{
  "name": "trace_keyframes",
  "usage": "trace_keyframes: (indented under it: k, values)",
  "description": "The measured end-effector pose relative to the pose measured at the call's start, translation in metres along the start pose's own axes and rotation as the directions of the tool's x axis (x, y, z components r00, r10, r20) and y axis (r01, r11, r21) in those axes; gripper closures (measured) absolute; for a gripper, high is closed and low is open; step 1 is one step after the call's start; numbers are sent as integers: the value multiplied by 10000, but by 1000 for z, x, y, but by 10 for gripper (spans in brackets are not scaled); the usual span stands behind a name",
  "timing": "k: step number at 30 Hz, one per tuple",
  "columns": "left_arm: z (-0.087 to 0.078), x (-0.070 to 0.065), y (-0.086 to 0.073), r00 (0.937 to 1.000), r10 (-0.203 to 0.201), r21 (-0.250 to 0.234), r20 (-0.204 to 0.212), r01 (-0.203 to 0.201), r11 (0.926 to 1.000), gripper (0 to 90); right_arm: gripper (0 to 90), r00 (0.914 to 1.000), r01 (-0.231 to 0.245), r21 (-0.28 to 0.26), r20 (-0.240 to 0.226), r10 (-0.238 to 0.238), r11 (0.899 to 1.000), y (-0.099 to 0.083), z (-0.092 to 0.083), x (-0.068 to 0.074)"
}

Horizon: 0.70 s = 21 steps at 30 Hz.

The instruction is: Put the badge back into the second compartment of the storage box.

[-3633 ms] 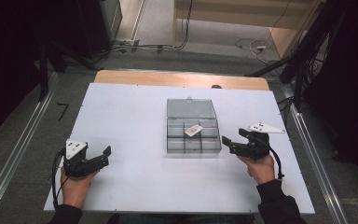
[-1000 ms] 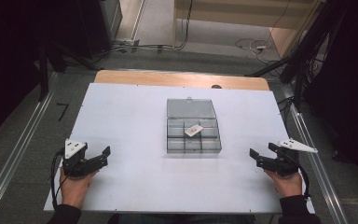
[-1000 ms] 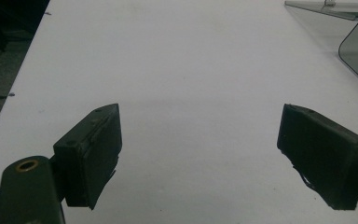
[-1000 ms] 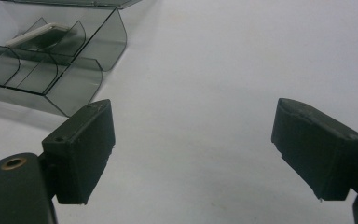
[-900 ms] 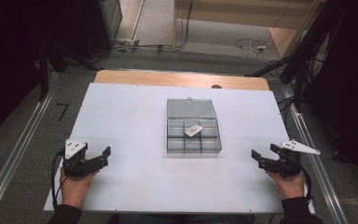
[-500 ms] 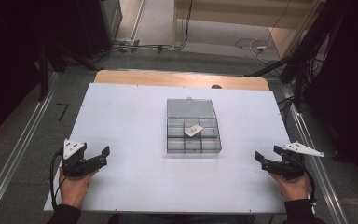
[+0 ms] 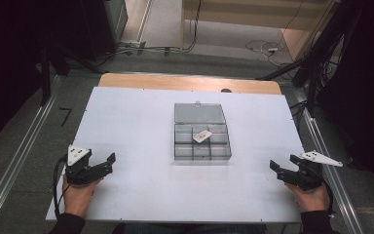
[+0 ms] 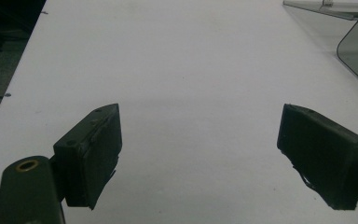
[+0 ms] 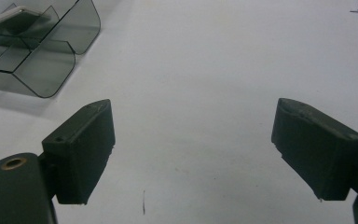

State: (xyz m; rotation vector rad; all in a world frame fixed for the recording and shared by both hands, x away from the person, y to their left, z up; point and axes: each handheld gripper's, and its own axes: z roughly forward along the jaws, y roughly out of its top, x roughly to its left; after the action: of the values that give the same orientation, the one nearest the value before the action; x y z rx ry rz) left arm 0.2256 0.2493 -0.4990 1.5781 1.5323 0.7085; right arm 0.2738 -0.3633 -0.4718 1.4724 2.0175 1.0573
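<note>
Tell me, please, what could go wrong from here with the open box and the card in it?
1. The card lies tilted across a divider of the box rather than flat in a compartment, so it might slip or get pinched if the lid is closed.
2. The box looks light and clear; a one-sided push from the right hand-held gripper or the left hand-held gripper could slide it across the table.

The setting is a laboratory-type recording station, not a home or shop. A flat white rectangular tabletop (image 7: pixel 141 122) rests on a light wooden board (image 7: pixel 141 81) visible along its far edge. Grey metal floor rails (image 7: pixel 14 161) run along the left and right sides. Loose black cables (image 7: pixel 148 48) lie on the grey floor at the far side, beside dark equipment stands (image 7: pixel 321 58) and pale wooden furniture (image 7: pixel 253 10).
</note>
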Motion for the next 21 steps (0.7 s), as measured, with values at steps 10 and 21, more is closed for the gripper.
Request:
trace_keyframes:
  k: [10, 21]
  values:
    - [-1, 0, 0, 10000, -25, 4, -73, 25, 10000, 143, 122, 9999, -135, 71, 95, 135, 9999, -6, -5, -7]
    - [-2, 2, 1, 9999, -102, -60, 4, 102, 9999, 144, 123, 9988, -329, -46, 354, 331, 9994, -13, -18, -15]
